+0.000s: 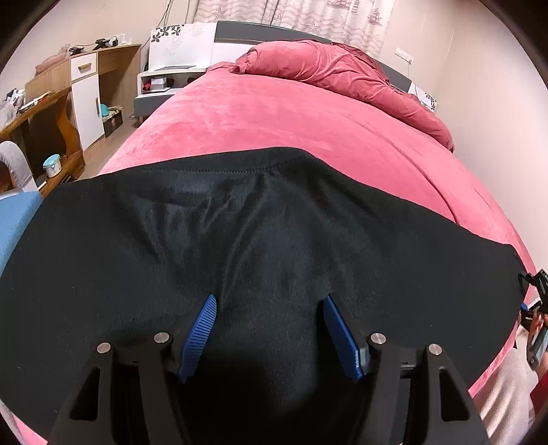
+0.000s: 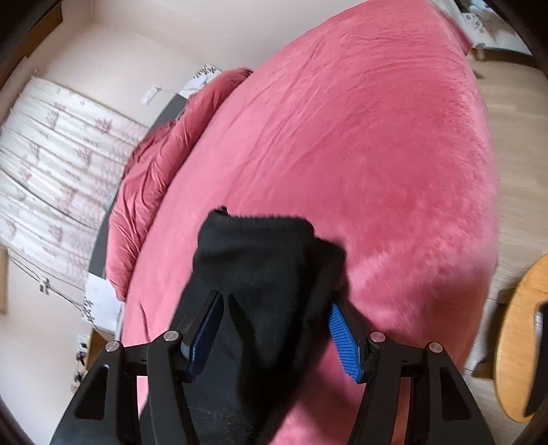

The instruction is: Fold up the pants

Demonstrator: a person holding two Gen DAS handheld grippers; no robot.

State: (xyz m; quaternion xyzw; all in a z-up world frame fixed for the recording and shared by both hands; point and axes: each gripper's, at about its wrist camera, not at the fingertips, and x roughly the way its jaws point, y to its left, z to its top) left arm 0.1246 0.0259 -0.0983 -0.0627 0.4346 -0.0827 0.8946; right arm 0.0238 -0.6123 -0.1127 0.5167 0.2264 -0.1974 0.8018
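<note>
1. A bedroom: a bed point(image 1: 274, 113) under a pink velvety cover fills both views, with a rumpled pink duvet point(image 1: 342, 72) bunched at the headboard end and patterned curtains point(image 1: 291, 17) behind it
2. To the left of the bed in the left wrist view stand a wooden desk point(image 1: 48, 119) and a white bedside table point(image 1: 164, 82); wooden floor point(image 2: 507, 113) shows past the bed in the right wrist view
3. The black pants point(image 1: 239, 232) lie spread flat across the near part of the bed, a stitched hem along their far edge
4. The left gripper point(image 1: 270, 304) hangs over the pants with its blue pads point(image 1: 202, 332) spread wide, pinching nothing; the cloth lies flat beneath the gap
5. The right gripper point(image 2: 274, 308) has a bunched end of the pants point(image 2: 267, 267) standing up between its fingers; the cloth touches both pads, but whether they clamp it I cannot tell
</note>
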